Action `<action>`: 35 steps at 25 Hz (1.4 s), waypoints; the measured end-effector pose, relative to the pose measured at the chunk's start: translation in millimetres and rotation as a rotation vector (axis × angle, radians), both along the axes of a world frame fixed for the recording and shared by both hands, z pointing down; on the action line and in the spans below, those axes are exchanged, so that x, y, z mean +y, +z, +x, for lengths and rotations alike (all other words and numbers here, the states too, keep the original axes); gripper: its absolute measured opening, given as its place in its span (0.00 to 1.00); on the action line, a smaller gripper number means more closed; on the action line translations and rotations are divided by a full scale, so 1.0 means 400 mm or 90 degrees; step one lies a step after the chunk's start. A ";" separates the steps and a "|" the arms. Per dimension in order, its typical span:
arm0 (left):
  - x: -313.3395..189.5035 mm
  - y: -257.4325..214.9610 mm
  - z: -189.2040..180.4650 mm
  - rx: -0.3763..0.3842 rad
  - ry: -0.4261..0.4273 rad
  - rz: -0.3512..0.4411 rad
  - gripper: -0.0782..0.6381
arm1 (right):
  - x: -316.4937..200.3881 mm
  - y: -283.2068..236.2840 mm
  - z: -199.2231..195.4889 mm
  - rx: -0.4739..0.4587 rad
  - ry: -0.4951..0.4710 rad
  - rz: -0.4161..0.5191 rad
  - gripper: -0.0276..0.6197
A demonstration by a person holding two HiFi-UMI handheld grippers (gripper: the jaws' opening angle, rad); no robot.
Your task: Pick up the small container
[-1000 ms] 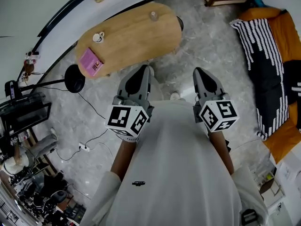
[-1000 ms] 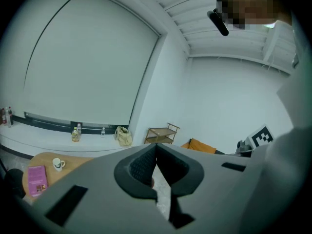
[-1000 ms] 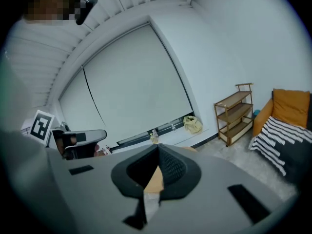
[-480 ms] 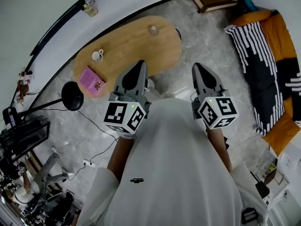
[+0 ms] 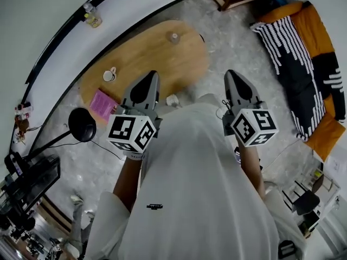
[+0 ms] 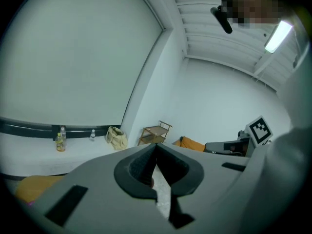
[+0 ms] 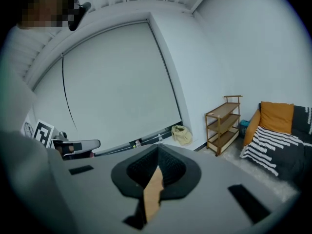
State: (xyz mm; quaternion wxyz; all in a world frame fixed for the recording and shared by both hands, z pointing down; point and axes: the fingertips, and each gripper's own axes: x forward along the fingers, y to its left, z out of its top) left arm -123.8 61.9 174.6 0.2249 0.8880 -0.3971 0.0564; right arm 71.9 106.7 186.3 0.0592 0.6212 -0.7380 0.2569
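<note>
Standing by the wooden table (image 5: pixel 152 53), the person holds both grippers out in front. The left gripper (image 5: pixel 152 76) has its jaws pressed together on nothing, and the right gripper (image 5: pixel 231 75) is likewise closed and empty. The small container (image 5: pixel 174 37) sits near the table's far edge, well apart from both

Living room, sofa (image 5: pixel 317 31), wooden coffee table (image 5: pixel 157 53)

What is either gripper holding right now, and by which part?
Nothing is held. The left gripper and the right gripper each have their jaws closed together, with nothing between them.
</note>
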 end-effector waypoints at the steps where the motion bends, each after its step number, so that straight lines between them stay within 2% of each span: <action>1: -0.008 0.004 -0.001 -0.004 0.004 0.001 0.14 | -0.001 0.000 0.001 0.003 0.005 -0.004 0.05; 6: -0.033 0.025 0.018 0.003 0.014 0.001 0.14 | -0.009 0.014 -0.011 0.015 0.006 -0.023 0.05; 9: -0.048 0.050 0.031 -0.004 0.015 -0.006 0.14 | -0.019 0.014 -0.011 0.022 0.005 -0.014 0.05; 15: -0.063 0.074 0.028 -0.018 -0.015 -0.018 0.14 | -0.072 0.011 -0.036 0.014 -0.034 -0.010 0.05; 19: -0.082 0.103 0.038 -0.022 -0.014 -0.026 0.14 | -0.115 -0.017 -0.039 0.047 -0.046 0.026 0.05; 23: -0.105 0.144 0.057 -0.039 -0.011 -0.033 0.14 | -0.153 -0.036 -0.051 0.063 -0.087 0.051 0.05; 28: -0.143 0.182 0.067 -0.051 -0.033 -0.032 0.14 | -0.185 0.000 -0.026 0.063 -0.092 0.028 0.05; 35: -0.199 0.214 0.075 -0.063 -0.055 -0.012 0.14 | -0.230 0.047 -0.010 0.099 -0.118 0.017 0.05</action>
